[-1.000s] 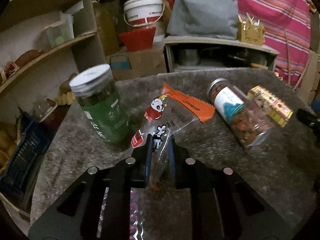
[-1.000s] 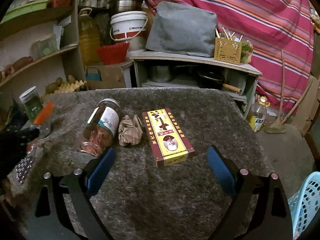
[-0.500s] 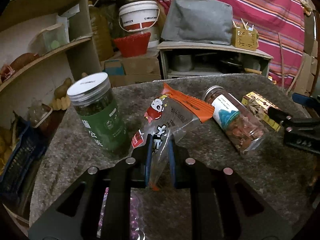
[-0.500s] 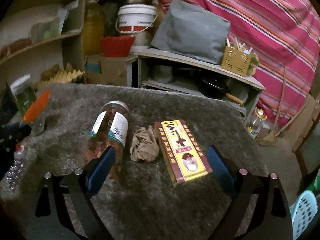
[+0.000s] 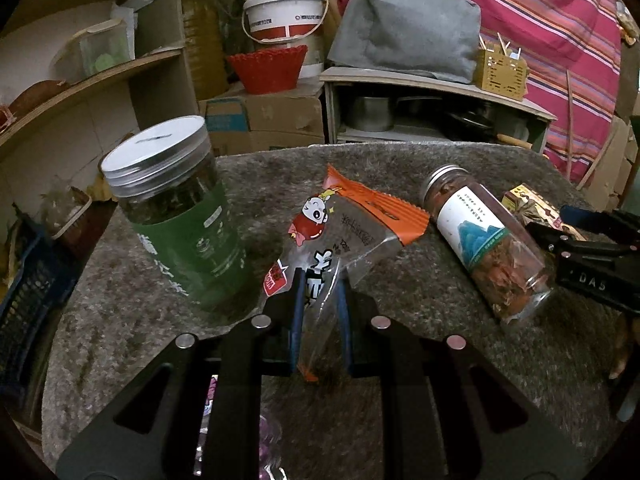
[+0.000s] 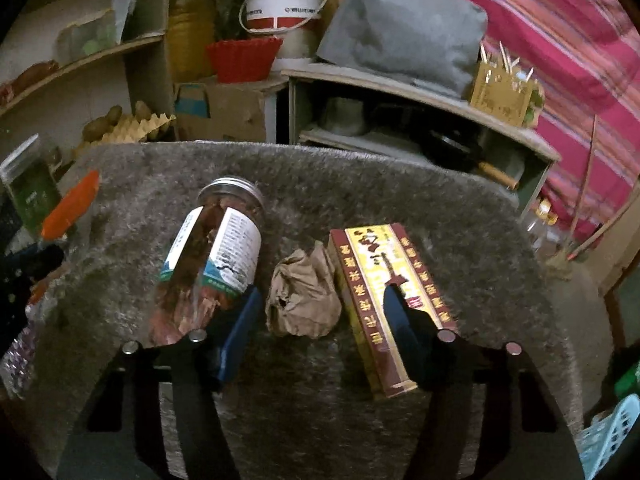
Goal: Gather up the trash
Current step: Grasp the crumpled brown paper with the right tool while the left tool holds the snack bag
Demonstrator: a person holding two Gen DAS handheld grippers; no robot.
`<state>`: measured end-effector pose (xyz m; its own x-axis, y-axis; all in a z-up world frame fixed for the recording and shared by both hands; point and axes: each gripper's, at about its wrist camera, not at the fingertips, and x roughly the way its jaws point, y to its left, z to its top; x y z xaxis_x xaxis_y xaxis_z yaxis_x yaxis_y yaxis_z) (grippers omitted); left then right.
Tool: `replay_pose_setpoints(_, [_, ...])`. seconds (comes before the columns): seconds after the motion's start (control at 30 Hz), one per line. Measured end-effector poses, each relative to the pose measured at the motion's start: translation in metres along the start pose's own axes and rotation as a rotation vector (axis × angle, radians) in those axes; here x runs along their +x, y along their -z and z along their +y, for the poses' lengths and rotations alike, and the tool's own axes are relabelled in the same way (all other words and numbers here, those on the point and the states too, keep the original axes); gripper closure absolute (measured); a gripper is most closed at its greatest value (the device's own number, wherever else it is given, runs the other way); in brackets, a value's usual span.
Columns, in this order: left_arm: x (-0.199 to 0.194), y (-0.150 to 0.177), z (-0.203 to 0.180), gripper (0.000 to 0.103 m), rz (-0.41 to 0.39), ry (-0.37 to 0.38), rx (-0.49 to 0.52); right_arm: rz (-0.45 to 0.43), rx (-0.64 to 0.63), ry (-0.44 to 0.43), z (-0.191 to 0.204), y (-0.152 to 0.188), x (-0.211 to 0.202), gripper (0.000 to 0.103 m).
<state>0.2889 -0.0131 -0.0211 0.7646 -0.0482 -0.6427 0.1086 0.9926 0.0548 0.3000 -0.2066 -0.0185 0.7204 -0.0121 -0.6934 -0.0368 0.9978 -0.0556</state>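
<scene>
A: status on trash pickup?

B: partway, by my read; left gripper (image 5: 320,304) is clamped on the clear snack wrapper (image 5: 340,236) with the orange end, lower edge pinched between the pads, the rest standing up over the grey felt tabletop (image 5: 400,168); can't tell whether it's fully clear of the cloth; not binned.

A: right side?

B: right gripper (image 6: 320,312) has its jaws apart, straddling the crumpled brown paper ball (image 6: 304,304); not gripped yet; the ball lies on the cloth between the lying jar (image 6: 216,252) and the red-and-yellow box (image 6: 384,300), close to both; one pad is over the jar's base, the other over the box, so closing could catch either one.

A: what's left?

B: close on the ball, then drop both pieces; a light-blue basket (image 6: 612,432) shows at the lower right edge off the table, probably the bin, not certain.

A: counts, near to far?

B: something shiny and purple under the left gripper (image 5: 264,432), can't identify it; then trash: one wrapper, one paper ball; non-trash: two jars, the lying one with the reddish fill plus the upright green-label jar (image 5: 180,216); one box; behind the table, one white bucket (image 5: 286,12) and one red basket (image 5: 266,66).
</scene>
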Motion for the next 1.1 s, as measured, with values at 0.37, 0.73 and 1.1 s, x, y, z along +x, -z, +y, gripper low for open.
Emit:
replay_pose_setpoints(0.37, [0.006,-0.001,0.0,0.089,0.012,0.005,-0.003,0.015,0.031,-0.01,-0.005,-0.001,0.009,0.054])
replay_pose_setpoints(0.73, [0.009,-0.002,0.0,0.089,0.02,0.003,0.004,0.023,0.038,0.006,-0.007,-0.001,0.011,0.059])
replay_pose_setpoints(1.1, [0.011,-0.003,-0.001,0.089,0.025,-0.007,0.003,0.01,0.02,-0.051,-0.001,0.001,0.006,0.075])
